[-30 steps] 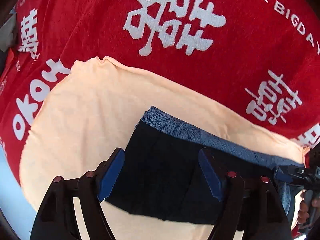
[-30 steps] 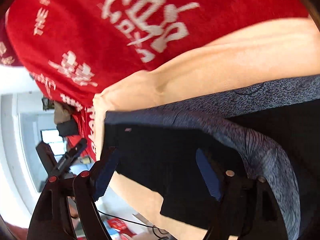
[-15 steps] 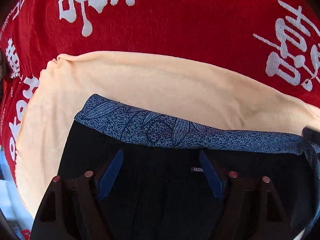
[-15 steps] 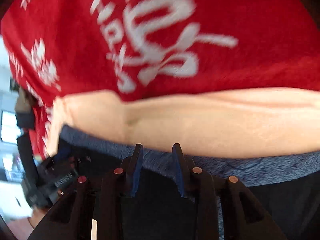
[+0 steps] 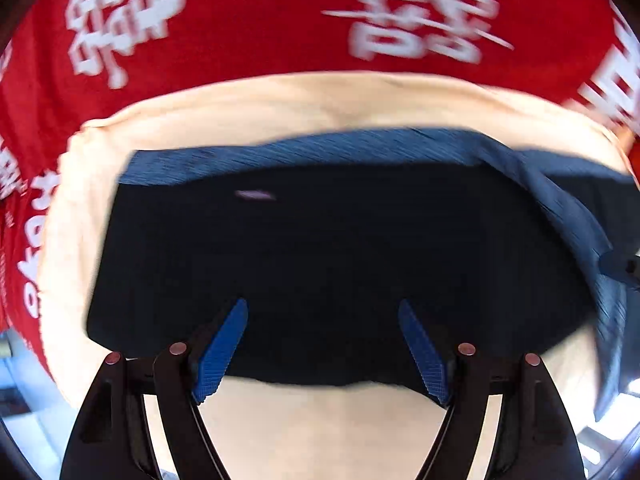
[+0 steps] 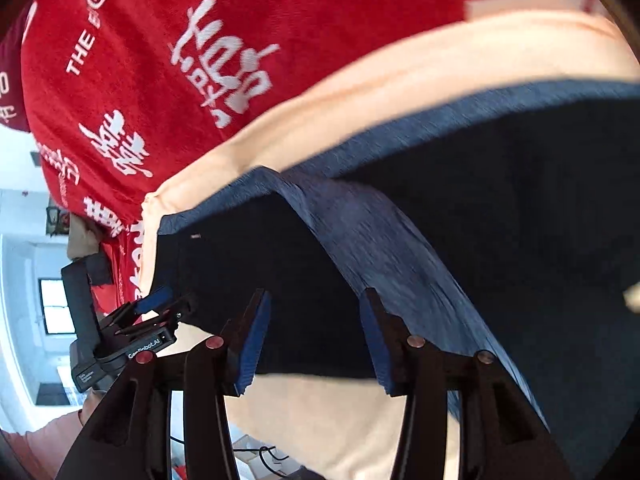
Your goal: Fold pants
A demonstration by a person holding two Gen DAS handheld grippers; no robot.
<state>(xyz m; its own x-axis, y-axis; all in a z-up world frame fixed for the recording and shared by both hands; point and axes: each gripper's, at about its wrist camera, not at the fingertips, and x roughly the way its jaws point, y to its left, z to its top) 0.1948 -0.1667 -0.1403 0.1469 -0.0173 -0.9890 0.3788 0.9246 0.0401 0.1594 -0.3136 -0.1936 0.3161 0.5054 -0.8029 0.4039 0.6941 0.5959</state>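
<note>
Red cloth with white lettering (image 5: 256, 36) covers the whole work surface, with a peach towel (image 5: 320, 428) spread on it, and that towel is our landmark. Nearest the lens in the left wrist view, the left gripper (image 5: 322, 344) stands with its blue pads spread wide over the towel's near strip, nothing pinched between them. Just past the pads, on the middle of the towel, lie the dark pants (image 5: 320, 248), already doubled into a broad slab, their blue-grey patterned waistband (image 5: 304, 150) along the edge toward the far side of the towel. Over in the right wrist view, the right gripper (image 6: 312, 338) has just been opening, jaws about half apart, hanging above the pants' near edge with no cloth caught. A waistband flap lies folded across the slab there.

My read: one fold is down and both tools are free. Next comes pinching two corners of one end and carrying them over evenly. Containers? None in sight.
</note>
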